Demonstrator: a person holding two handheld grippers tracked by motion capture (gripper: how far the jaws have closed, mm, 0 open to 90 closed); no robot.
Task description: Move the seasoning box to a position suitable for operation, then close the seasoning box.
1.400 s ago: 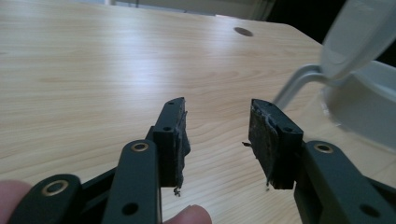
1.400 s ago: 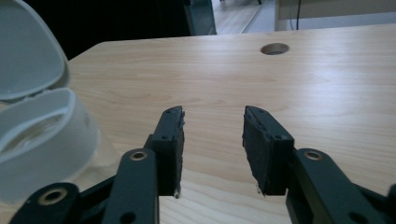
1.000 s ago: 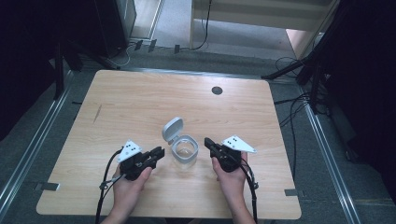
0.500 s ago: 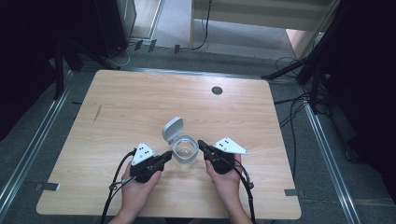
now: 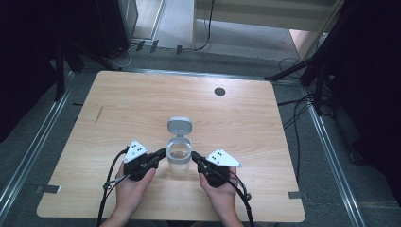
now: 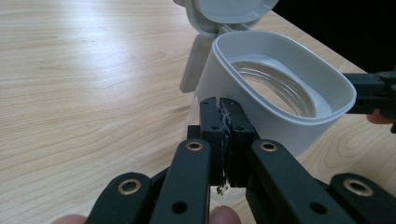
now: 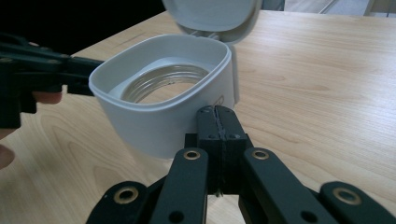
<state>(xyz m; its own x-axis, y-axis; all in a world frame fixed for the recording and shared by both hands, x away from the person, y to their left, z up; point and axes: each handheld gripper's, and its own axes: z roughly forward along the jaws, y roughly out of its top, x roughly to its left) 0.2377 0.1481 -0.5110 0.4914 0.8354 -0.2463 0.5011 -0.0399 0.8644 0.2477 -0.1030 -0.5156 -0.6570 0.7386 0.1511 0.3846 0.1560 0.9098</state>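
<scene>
The table (image 5: 142, 109) carries a white tub (image 5: 179, 155) near its front edge, its hinged lid (image 5: 179, 125) tipped open on the far side. Your left gripper (image 5: 161, 153) is clenched on nothing, tips at the tub's left wall. Your right gripper (image 5: 196, 157), clenched too, presses at its right wall.

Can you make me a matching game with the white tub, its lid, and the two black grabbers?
Things:
1. white oval plastic container
2. grey hinged lid
3. left gripper
4. right gripper

States:
A. flipped open, on the tub's far side
B. shut, tips at the tub's right side
C. sits between both grippers
D. shut, tips at the tub's left side

Pairs: 1-C, 2-A, 3-D, 4-B
</scene>
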